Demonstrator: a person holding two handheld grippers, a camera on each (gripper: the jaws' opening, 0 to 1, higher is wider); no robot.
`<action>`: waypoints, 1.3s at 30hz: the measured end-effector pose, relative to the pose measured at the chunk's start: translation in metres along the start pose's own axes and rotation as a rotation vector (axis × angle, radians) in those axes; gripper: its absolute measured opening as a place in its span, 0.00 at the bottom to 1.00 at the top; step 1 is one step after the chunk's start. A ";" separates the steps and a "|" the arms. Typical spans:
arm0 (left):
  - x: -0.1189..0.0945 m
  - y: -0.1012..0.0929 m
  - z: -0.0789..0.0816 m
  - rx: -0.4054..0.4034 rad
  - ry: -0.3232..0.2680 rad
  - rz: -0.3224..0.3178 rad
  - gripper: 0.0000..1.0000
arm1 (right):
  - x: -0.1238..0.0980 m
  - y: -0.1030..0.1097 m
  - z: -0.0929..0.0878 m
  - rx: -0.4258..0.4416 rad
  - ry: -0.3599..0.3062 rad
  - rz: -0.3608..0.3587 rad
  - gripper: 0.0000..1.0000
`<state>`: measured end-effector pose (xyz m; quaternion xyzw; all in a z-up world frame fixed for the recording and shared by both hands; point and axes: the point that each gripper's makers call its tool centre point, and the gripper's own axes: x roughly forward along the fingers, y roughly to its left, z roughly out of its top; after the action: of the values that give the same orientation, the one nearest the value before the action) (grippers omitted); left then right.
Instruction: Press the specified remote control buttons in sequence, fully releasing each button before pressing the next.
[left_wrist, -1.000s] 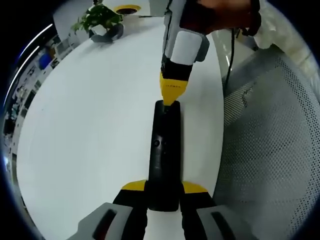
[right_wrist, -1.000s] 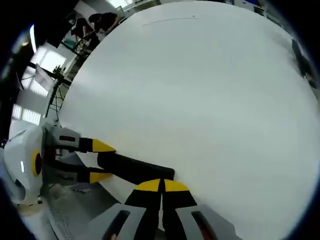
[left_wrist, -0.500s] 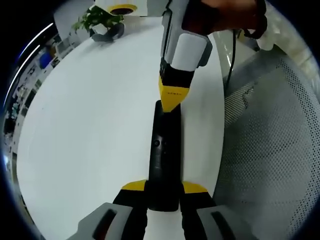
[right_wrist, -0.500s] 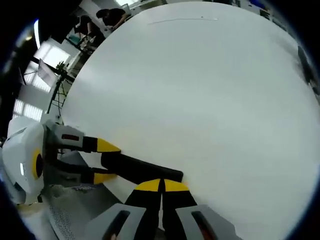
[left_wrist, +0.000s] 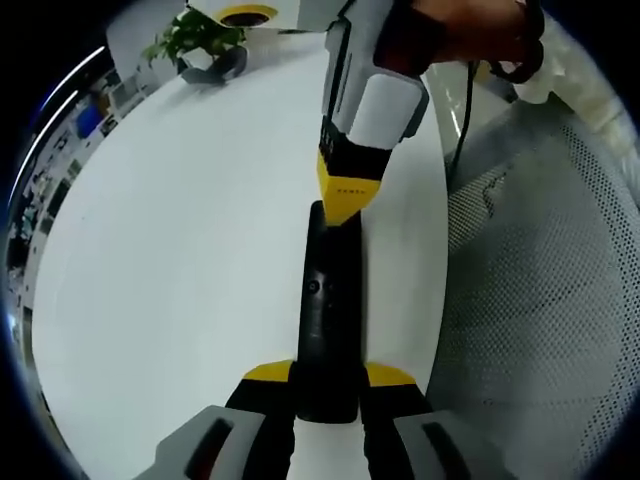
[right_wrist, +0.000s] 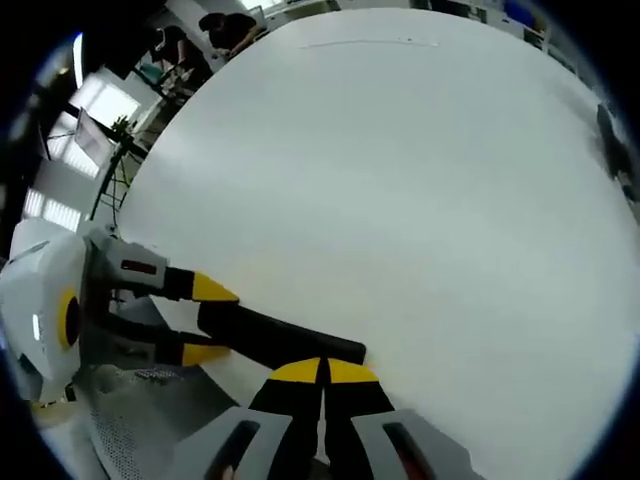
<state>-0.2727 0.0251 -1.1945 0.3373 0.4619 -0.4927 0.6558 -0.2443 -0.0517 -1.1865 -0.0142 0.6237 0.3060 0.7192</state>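
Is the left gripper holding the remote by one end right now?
Yes. In the left gripper view, the left gripper jaws clamp the near end of the black remote.

No word, number or brand can be read anywhere. In the left gripper view the right claw (left_wrist: 343, 205) carries a short line of small dark print on its yellow tip, too fine to make out. The black remote (left_wrist: 326, 310) shows one small round light mark on its face, not legible as a sign.
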 end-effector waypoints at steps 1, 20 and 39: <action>0.000 0.000 0.000 -0.001 0.002 0.000 0.23 | 0.000 0.000 0.000 0.005 -0.001 0.004 0.00; 0.000 0.000 0.000 -0.006 0.003 0.005 0.23 | -0.002 0.004 0.000 -0.023 0.008 -0.010 0.00; 0.001 0.000 0.000 -0.014 0.005 0.004 0.23 | 0.003 0.011 0.000 0.013 0.007 0.002 0.00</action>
<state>-0.2722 0.0248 -1.1952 0.3350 0.4663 -0.4872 0.6580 -0.2492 -0.0408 -1.1854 -0.0098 0.6281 0.3028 0.7168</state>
